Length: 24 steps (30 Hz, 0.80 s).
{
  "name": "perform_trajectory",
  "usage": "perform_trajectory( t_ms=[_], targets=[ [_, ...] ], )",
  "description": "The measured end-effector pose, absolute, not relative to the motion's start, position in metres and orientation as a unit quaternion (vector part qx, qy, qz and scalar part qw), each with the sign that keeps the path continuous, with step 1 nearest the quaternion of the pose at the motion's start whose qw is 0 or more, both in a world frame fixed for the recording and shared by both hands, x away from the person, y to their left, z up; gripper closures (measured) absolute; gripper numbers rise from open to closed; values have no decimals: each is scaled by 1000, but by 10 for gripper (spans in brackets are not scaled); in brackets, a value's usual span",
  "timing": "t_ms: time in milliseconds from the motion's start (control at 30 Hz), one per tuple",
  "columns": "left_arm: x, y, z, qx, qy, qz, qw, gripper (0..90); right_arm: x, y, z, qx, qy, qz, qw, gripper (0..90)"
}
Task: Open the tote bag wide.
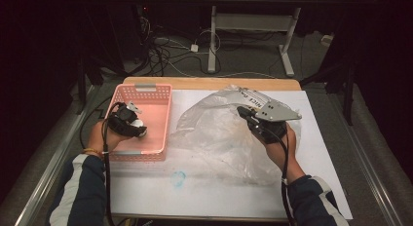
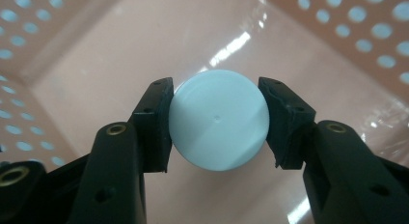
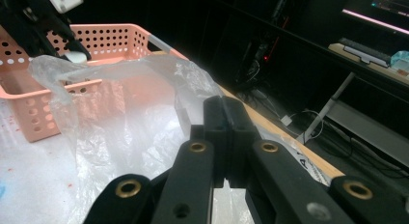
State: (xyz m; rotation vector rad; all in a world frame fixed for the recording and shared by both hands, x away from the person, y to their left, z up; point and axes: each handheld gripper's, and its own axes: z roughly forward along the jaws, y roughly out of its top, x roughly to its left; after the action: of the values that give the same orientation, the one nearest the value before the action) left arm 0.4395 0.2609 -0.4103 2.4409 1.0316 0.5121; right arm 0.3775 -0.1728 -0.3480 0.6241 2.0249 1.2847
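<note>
A pale white round object [image 2: 218,120] is pinched between the jaws of my left gripper [image 2: 218,121], just above the floor of a pink perforated basket [image 2: 120,45]. In the high view that left gripper [image 1: 137,128] reaches down inside the basket [image 1: 167,116] at the table's left, and the white object [image 1: 139,123] shows at its tip. My right gripper [image 1: 242,111] is shut on the edge of a crumpled clear plastic bag [image 1: 219,136] spread over the table's middle. In the right gripper view the jaws [image 3: 225,119] meet on the bag's film [image 3: 120,137].
A white sheet [image 1: 234,197] covers the wooden table [image 1: 209,83]; a small blue smear [image 1: 178,178] marks it near the front. Beyond the table are floor cables [image 1: 160,53] and a desk's white legs [image 1: 212,46]. The basket's wall [image 3: 111,40] stands left of the bag.
</note>
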Motion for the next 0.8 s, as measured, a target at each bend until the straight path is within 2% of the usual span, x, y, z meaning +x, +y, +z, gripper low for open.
perform_trajectory(
  t_ms=[133, 367, 633, 800],
  targets=[
    [422, 262, -398, 868, 364, 214, 263, 482, 379, -172, -345, 247, 767, 493, 329, 900],
    [397, 261, -388, 850, 350, 231, 317, 482, 384, -164, -338, 256, 759, 478, 361, 900],
    [375, 247, -380, 853, 319, 240, 336, 482, 397, -164, -334, 278, 745, 457, 398, 900],
    [363, 233, -380, 853, 298, 247, 350, 482, 402, -166, -335, 286, 745, 453, 399, 900]
  ],
)
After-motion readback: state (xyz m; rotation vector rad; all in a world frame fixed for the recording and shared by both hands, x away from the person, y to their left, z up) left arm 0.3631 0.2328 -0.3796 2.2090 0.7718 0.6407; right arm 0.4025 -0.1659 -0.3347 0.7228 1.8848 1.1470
